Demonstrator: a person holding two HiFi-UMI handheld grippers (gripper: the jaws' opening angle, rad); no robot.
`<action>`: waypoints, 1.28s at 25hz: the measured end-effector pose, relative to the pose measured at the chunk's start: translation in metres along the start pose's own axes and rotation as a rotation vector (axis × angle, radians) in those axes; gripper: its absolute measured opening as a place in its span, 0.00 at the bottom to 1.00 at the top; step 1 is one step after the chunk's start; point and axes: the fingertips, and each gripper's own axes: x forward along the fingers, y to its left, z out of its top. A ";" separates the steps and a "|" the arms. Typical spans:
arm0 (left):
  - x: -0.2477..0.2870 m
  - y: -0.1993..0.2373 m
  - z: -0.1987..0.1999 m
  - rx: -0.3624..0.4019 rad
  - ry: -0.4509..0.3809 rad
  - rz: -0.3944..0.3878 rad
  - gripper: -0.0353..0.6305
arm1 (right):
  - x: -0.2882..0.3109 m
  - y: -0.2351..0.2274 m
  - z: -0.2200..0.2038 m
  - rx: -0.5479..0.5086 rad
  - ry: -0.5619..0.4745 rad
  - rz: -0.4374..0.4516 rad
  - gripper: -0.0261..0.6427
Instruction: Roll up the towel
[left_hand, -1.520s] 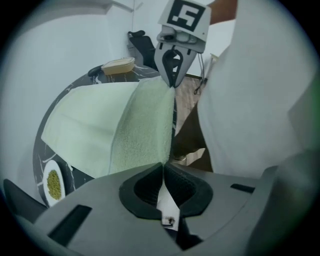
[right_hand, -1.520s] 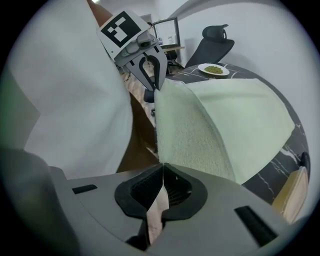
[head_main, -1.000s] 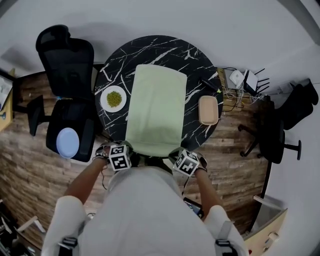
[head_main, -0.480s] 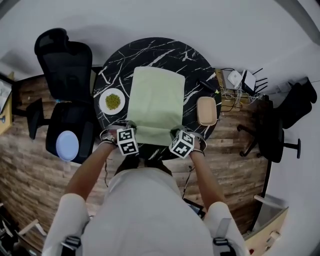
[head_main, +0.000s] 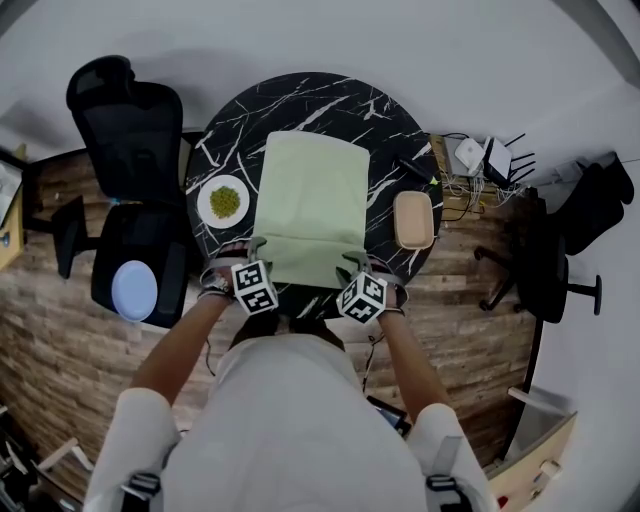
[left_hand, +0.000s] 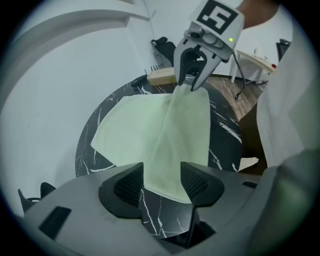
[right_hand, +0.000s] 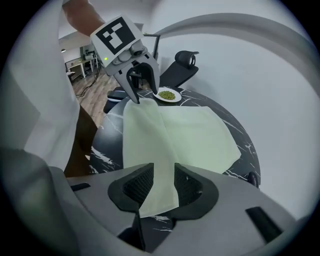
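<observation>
A round white plate of green food (head_main: 225, 200) sits by the left edge of the round black marble table (head_main: 300, 95). Our left gripper (left_hand: 162, 181) has just been opening; its jaws stand apart with one near corner of the pale green cloth towel (head_main: 312, 190) between them. The towel lies in the table's middle, its near end folded over. Our right gripper (right_hand: 164, 182) has just been opening too, with the other near corner between its parted jaws.

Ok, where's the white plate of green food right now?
In the head view the round white plate of green food sits on the left side of the round black marble table, just left of the pale green towel.
</observation>
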 end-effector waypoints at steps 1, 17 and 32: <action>-0.001 -0.006 0.000 0.006 -0.001 -0.008 0.38 | 0.001 0.008 -0.002 -0.012 0.005 0.013 0.22; 0.036 -0.086 -0.015 0.036 0.043 -0.143 0.34 | 0.039 0.084 -0.025 -0.139 0.112 0.172 0.21; 0.044 -0.069 -0.018 0.013 0.049 -0.109 0.12 | 0.045 0.075 -0.028 -0.119 0.122 0.155 0.09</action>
